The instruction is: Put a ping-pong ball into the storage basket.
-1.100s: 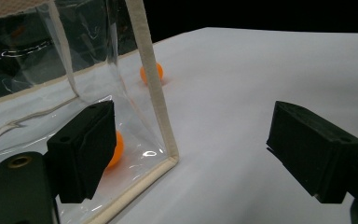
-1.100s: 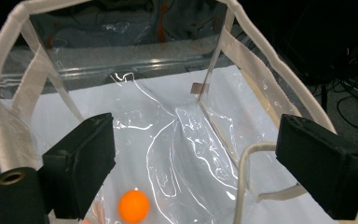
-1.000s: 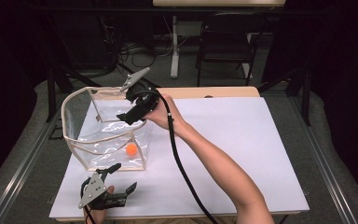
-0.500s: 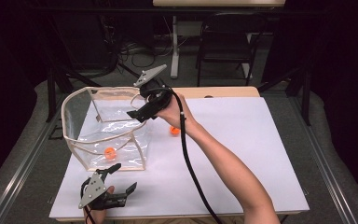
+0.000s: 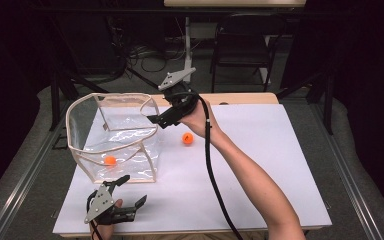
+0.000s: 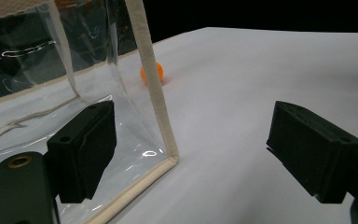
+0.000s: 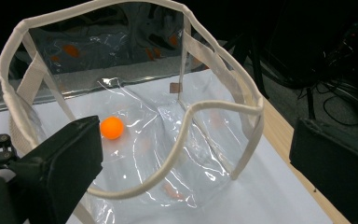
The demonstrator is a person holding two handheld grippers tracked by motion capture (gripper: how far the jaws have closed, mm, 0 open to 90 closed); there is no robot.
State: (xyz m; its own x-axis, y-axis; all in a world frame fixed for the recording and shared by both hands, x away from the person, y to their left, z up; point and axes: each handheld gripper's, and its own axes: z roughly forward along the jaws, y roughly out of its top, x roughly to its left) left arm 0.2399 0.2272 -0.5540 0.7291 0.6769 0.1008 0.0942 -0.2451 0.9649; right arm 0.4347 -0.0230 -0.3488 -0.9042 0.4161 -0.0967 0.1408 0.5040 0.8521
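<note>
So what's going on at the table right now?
A person is putting orange balls into a clear bag with cream edging. One ball already lies on the bag's floor. The right gripper hangs by the bag's rim, its jaws just opened and nothing between them. A second ball sits on the white table just right of the bag, not yet picked up. The left gripper rests open on the table by the bag's near corner, holding nothing.

Bright lit table, dark surroundings, blurred near fingers
</note>
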